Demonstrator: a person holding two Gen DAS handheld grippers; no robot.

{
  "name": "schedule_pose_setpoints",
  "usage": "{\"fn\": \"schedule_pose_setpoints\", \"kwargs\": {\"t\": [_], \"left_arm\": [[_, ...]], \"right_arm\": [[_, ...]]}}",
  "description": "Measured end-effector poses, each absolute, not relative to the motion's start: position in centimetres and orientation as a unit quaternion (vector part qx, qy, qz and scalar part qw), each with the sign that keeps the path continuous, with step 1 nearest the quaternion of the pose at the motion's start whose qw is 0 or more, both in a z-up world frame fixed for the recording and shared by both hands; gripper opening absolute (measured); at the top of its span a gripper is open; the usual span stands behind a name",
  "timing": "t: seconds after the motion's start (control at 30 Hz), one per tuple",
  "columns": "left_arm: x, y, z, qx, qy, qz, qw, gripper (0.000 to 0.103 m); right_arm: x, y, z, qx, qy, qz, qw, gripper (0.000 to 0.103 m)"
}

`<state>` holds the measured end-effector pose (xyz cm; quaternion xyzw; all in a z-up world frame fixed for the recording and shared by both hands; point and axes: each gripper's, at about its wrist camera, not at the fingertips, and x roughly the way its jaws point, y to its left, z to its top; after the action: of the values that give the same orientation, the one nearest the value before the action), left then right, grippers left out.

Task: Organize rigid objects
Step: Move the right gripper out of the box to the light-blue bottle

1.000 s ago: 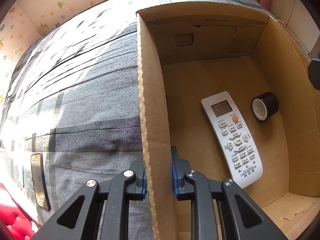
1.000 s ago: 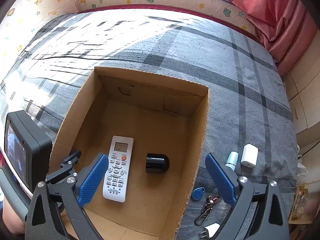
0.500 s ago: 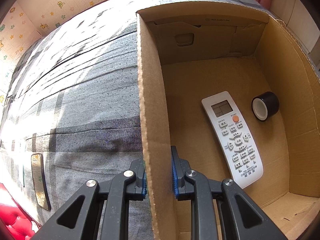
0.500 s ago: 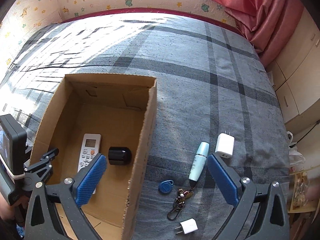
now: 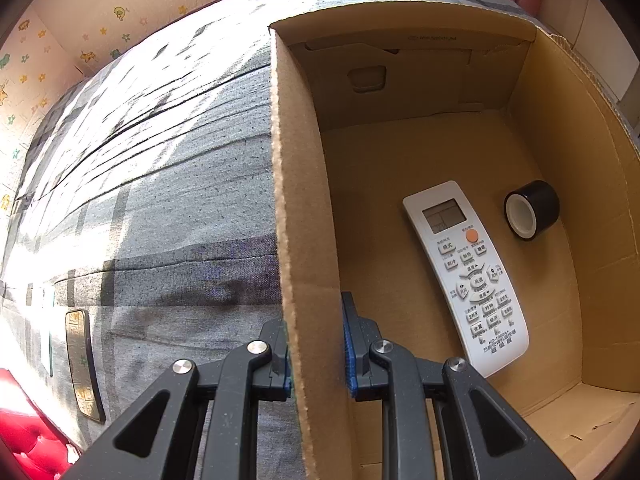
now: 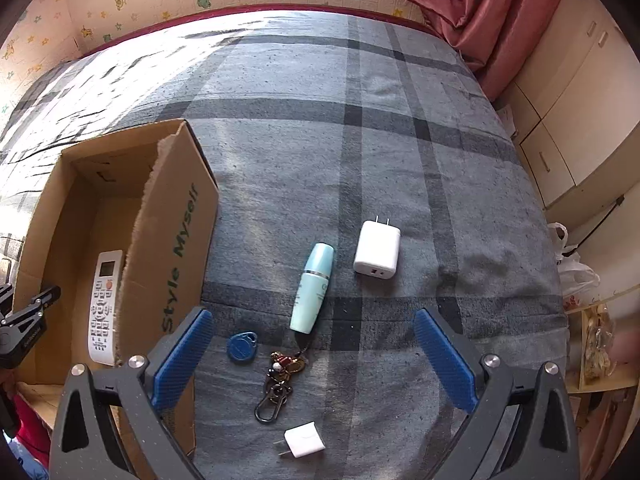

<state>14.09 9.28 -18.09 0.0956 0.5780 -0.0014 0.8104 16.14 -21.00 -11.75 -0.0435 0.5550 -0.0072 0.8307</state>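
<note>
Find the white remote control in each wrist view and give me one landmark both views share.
Left wrist: the remote control lies on the box floor, right of centre, beside the tape roll.
Right wrist: remote control at far left, inside the box.
Shared landmark: the cardboard box.

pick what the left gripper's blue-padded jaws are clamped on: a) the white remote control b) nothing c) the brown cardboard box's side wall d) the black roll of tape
c: in the left wrist view the left gripper has one blue pad on each side of the brown cardboard box's side wall, while the white remote control and black roll of tape lie loose inside.
</note>
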Motion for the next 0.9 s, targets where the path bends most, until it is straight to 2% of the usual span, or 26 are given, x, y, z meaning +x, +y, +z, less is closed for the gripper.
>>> {"fn": "schedule_pose_setpoints", "kwargs": {"t": [0.7, 0.9], "left_arm": [[14.1, 9.2, -18.1, 0.100, 0.577, 0.000, 0.811, 0.021], [14.0, 9.1, -18.1, 0.098, 0.576, 0.001, 0.812, 0.021]], "right_arm": [[19.2, -24.2, -18.0, -0.007, 0.593, -0.002, 0.805, 0.102], [20.5, -23.7, -19.6, -0.014, 0.603, 0.000, 0.798, 0.096]]}}
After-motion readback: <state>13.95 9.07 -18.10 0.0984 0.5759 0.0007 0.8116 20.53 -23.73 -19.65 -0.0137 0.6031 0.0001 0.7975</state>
